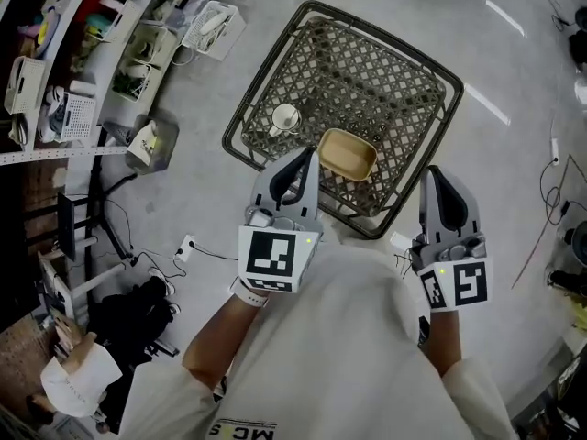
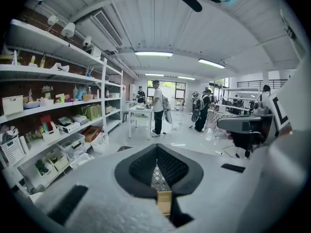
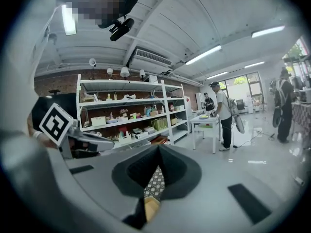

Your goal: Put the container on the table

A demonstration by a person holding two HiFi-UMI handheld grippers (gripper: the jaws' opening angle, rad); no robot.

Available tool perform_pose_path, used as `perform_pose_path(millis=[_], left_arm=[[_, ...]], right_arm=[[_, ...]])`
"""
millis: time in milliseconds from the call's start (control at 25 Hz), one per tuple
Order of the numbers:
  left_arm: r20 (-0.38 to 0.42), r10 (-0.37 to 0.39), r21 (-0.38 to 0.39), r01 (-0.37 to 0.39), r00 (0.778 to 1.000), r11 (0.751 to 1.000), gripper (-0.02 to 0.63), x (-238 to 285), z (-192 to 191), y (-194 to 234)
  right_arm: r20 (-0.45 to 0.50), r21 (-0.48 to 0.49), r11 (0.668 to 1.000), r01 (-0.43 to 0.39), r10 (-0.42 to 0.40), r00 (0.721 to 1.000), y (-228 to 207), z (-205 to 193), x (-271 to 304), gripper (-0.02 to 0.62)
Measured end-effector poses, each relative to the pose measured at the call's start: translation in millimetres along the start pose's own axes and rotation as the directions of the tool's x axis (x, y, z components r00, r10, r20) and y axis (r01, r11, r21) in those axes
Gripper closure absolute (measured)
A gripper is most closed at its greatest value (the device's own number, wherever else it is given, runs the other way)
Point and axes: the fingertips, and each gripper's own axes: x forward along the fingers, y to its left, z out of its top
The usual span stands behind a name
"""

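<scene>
A tan rectangular container [image 1: 347, 154] lies on a dark wire-mesh table [image 1: 385, 71] that I see from straight above. My left gripper [image 1: 308, 153] is held high over the table's near edge. It sits just left of the container in the head view, with its jaws shut and nothing between them. My right gripper [image 1: 433, 174] hangs over the table's near right corner, also shut and empty. In the left gripper view the shut jaws [image 2: 156, 148] meet in a point, and mesh and a tan strip [image 2: 164, 201] show below them. The right gripper view [image 3: 158, 148] shows the same.
A white cup [image 1: 284, 117] stands on the mesh beside the container. Shelves with bins [image 1: 73, 81] line the left side. Cables [image 1: 188, 246] trail over the grey floor. A person in a white cap [image 1: 69, 379] is at lower left. People stand by a white table [image 2: 138, 115] farther off.
</scene>
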Motion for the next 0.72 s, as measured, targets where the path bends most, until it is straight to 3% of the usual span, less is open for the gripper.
perform_pose_path(millis=[320, 720], left_arm=[[0.128, 0.022, -0.060, -0.014, 0.992, 0.998, 0.581, -36.6, 54.2, -8.9], [0.205, 0.031, -0.040, -0.023, 0.978, 0.999, 0.581, -67.6, 64.1, -21.7]], right_arm=[[0.037, -0.073, 0.997, -0.001, 0.004, 0.999, 3.4, 27.2, -13.4, 0.578], [0.024, -0.098, 0.995, -0.019, 0.021, 1.000, -5.5, 34.9, -48.5, 0.578]])
